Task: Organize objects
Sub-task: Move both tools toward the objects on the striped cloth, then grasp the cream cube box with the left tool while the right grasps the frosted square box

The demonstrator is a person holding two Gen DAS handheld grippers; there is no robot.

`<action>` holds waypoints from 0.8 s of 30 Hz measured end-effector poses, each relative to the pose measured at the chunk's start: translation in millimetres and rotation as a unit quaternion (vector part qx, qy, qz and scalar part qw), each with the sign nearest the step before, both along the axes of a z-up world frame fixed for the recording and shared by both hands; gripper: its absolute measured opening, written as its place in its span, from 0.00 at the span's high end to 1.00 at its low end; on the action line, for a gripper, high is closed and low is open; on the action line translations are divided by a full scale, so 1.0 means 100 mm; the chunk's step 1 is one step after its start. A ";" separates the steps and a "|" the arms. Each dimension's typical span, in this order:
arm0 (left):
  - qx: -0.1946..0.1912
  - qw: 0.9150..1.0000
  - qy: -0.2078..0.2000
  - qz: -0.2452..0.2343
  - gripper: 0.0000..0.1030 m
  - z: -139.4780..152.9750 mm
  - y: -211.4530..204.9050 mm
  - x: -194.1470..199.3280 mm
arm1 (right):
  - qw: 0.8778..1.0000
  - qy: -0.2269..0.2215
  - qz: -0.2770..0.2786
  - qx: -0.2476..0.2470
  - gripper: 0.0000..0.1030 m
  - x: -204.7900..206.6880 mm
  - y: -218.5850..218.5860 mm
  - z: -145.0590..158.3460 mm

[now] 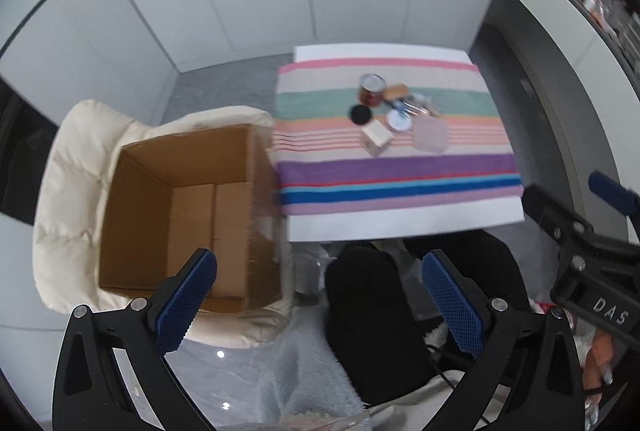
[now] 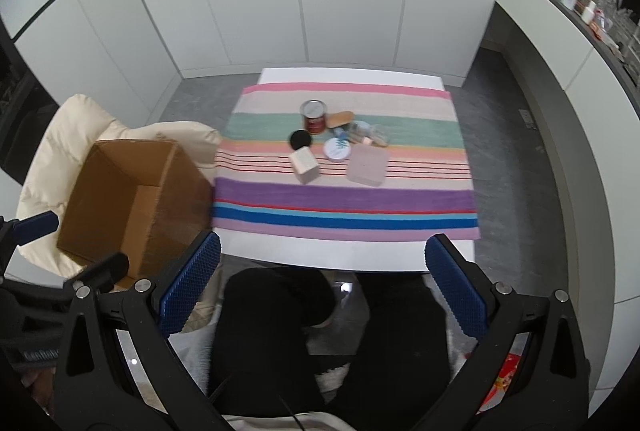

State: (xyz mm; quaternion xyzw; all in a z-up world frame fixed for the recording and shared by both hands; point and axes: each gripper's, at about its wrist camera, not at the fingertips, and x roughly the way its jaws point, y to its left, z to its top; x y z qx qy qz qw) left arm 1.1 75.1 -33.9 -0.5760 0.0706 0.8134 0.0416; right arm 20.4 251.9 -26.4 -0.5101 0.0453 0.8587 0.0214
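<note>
Right, the objs to organize sit bunched mid-cloth: red can (image 2: pixel 314 116), black disc (image 2: pixel 300 139), wooden cube (image 2: pixel 305 165), white round tin (image 2: pixel 337 149), pinkish square pad (image 2: pixel 368 170), plus some small bits behind I can't make out. They're on the striped cloth (image 2: pixel 344 199) over the white table (image 2: pixel 340 257). Cardboard box (image 1: pixel 188 207) waits open-topped on a cream cushion (image 1: pixel 76 159) at table's left edge, prob. the drop spot. Left gripper (image 1: pixel 318 305) and right gripper (image 2: pixel 322 287) both hang back w/ jaws wide apart, holding nothing.

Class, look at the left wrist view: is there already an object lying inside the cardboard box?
No: the cardboard box shows only its bare brown floor and walls, with nothing inside.
</note>
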 end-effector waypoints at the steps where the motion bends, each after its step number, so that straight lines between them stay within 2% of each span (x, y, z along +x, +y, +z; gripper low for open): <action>1: 0.006 1.000 -0.007 -0.007 0.00 -0.04 0.08 -0.01 | 1.000 -0.002 -0.001 -0.001 0.00 0.00 0.06 -0.01; 6: -0.009 0.999 -0.011 -0.029 0.00 -0.15 0.39 -0.02 | 1.000 -0.004 -0.013 0.000 0.00 0.03 0.36 -0.08; 11: -0.024 0.999 -0.008 -0.029 0.00 -0.21 0.56 -0.07 | 1.000 -0.002 -0.025 0.009 0.00 0.04 0.60 -0.13; 15: -0.022 0.999 0.015 -0.019 0.00 -0.25 0.65 -0.20 | 1.000 -0.001 -0.029 0.007 0.00 0.00 0.77 -0.23; 17: -0.031 0.999 0.040 -0.019 0.00 -0.29 0.69 -0.29 | 1.000 0.017 -0.025 0.006 0.00 -0.04 0.84 -0.28; 19: -0.036 0.998 0.048 -0.016 0.00 -0.40 0.72 -0.43 | 0.999 0.046 -0.019 0.016 0.00 -0.09 0.90 -0.36; 22: -0.009 0.999 0.045 0.021 0.01 -0.62 0.62 -0.60 | 0.996 0.076 0.004 0.051 0.00 -0.19 0.90 -0.56; 24: 0.005 0.998 0.053 0.040 0.01 -0.80 0.57 -0.68 | 0.994 0.078 0.033 0.065 0.00 -0.28 0.87 -0.78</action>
